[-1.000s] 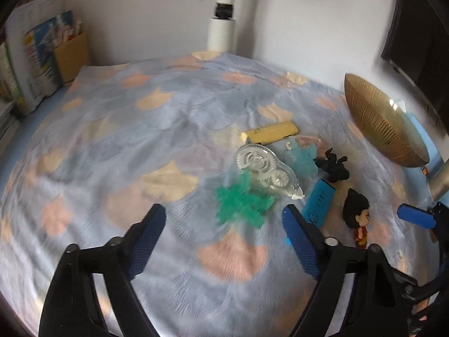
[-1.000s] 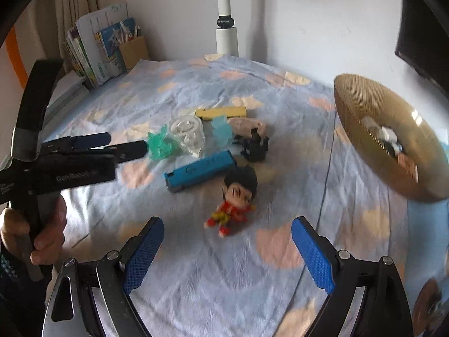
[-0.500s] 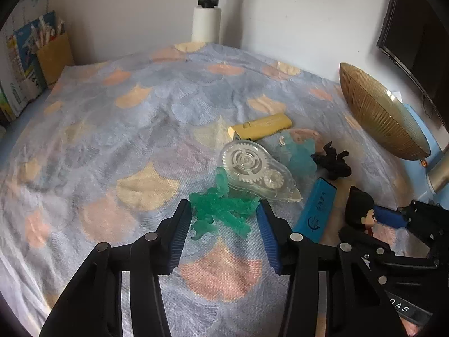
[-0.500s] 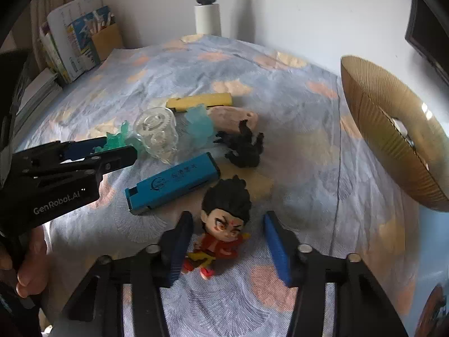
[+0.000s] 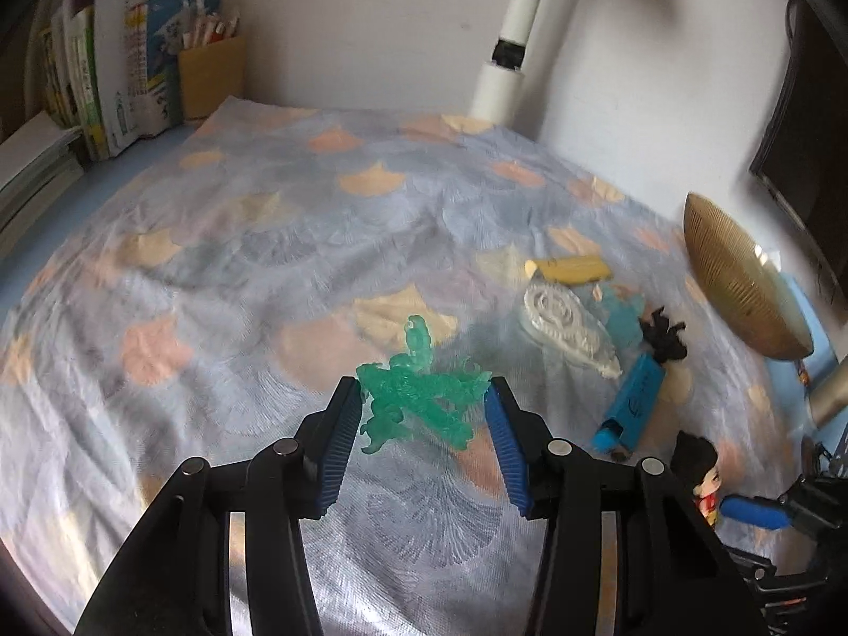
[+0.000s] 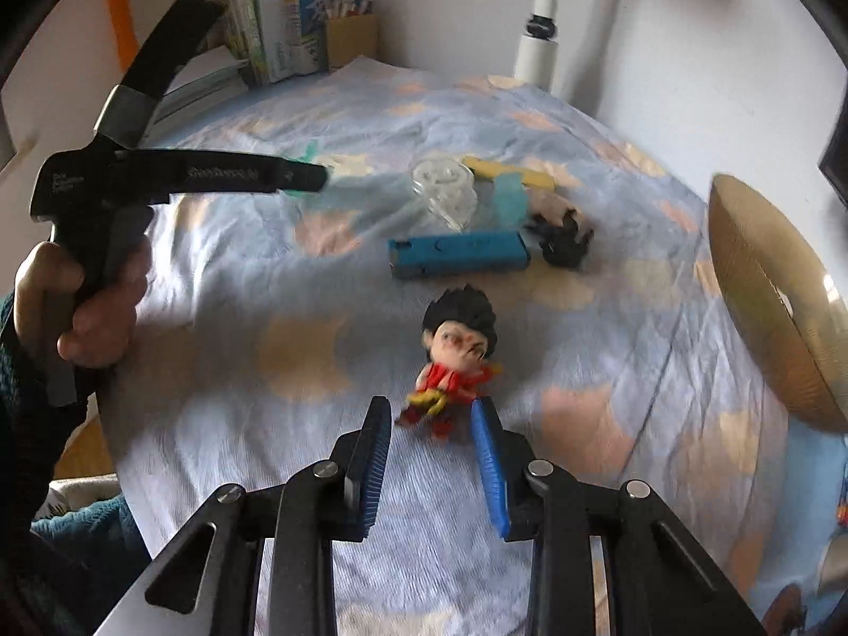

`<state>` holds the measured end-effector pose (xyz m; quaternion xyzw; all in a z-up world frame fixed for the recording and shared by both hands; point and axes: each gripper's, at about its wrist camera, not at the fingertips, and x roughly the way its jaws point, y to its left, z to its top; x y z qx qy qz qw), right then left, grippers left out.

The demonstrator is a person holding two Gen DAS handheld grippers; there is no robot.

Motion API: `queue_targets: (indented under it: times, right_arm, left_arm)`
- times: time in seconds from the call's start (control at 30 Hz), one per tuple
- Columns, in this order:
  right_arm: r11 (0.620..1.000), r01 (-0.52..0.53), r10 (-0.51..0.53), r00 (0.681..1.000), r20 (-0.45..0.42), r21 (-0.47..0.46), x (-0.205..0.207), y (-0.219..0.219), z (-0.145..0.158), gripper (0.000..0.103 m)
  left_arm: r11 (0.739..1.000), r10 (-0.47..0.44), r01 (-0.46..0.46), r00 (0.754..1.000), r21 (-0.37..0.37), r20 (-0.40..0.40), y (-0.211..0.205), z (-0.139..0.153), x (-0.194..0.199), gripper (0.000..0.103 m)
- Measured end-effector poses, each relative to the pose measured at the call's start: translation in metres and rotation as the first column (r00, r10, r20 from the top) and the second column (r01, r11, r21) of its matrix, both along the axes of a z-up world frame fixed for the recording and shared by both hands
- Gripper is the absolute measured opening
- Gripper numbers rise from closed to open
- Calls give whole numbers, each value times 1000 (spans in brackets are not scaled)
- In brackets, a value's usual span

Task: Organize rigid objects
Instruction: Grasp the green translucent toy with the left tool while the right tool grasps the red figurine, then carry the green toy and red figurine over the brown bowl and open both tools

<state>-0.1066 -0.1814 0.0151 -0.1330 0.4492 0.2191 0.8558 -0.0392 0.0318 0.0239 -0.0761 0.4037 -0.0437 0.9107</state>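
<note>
Between the blue pads of the left gripper (image 5: 424, 405), the green translucent figurine (image 5: 418, 389) is pinched at both flanks and appears lifted clear of the patterned cloth (image 5: 238, 265); it looks to be thin, spiky moulded plastic, judged light and stiff but liable to snap at its projections, so the broad central body is the sound place to hold; the right gripper (image 6: 432, 426) is closed to a narrow gap on the legs of the black-haired doll (image 6: 456, 355), contact probable though motion blur obscures it; the doll is judged light, hard and top-heavy, so a hold at the torso would swing less than one at the feet; the blue case (image 6: 458, 254), clear tape dispenser (image 6: 445, 191) and black figurine (image 6: 564, 238) lie near one another on the cloth; the gold bowl (image 6: 768, 318) stands tilted at the right edge, a likely destination.
</note>
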Motion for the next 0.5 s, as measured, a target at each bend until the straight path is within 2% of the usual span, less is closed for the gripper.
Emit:
queue_targets:
  times: [0.1, 0.13, 0.17, 0.27, 0.33, 0.43, 0.5]
  right_arm:
    - [996, 64, -61, 996, -61, 65, 5, -10, -2, 46]
    - [993, 84, -79, 995, -59, 80, 7, -12, -1, 56]
    - [991, 100, -95, 994, -56, 88, 10, -12, -1, 61]
    - [985, 140, -131, 987, -91, 105, 22, -8, 0, 61]
    - [981, 183, -175, 979, -102, 73, 35, 0, -3, 60]
    - [980, 196, -193, 978, -85, 32, 44, 13, -7, 39]
    - [982, 185, -186, 982, -16, -28, 43, 25, -7, 37]
  left_arm:
    - [1000, -15, 15, 1000, 5, -7, -3, -3, 3, 45]
    - [1000, -20, 20, 1000, 11, -3, -4, -3, 2, 45]
    - [999, -26, 25, 1000, 23, 4, -6, -2, 0, 45]
    - [998, -39, 37, 999, 54, 25, -11, 0, -3, 45]
    - [997, -43, 40, 999, 68, 32, -13, 1, -4, 45]
    - [997, -45, 42, 998, 65, 33, -13, 0, -5, 45]
    - [998, -42, 40, 999, 44, 27, -11, 0, -4, 45]
